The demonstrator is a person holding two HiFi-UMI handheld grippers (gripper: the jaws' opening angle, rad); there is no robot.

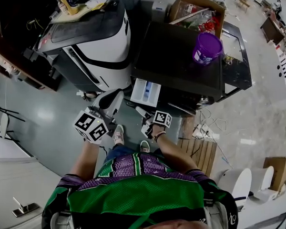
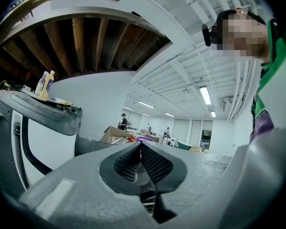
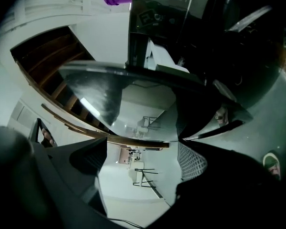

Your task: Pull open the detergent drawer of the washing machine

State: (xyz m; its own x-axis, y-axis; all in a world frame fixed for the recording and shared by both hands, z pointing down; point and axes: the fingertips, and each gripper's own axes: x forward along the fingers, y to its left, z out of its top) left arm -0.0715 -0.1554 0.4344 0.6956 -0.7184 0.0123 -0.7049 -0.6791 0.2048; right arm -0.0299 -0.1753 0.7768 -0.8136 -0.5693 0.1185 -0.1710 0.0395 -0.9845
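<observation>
Green jersey point(image 1: 133, 194) fills 6 o'clock of our head view. Left tongs point(image 2: 140, 147) are pressed together on nothing, off at 9 o'clock of the right ones. Right tongs point(image 3: 140, 163) are spread and empty, near the detergent drawer point(image 1: 146, 92), which sits at their 11 o'clock and already juts out of the black washing machine point(image 1: 176, 56). Risk, we judge: tugging further could yank it off its stop, or a shallow bite could slip off its front lip.

Glossy floor point(image 1: 43, 113) — black washing machine point(image 1: 176, 56) and wooden pallet point(image 1: 203, 154) stand directly on it.
</observation>
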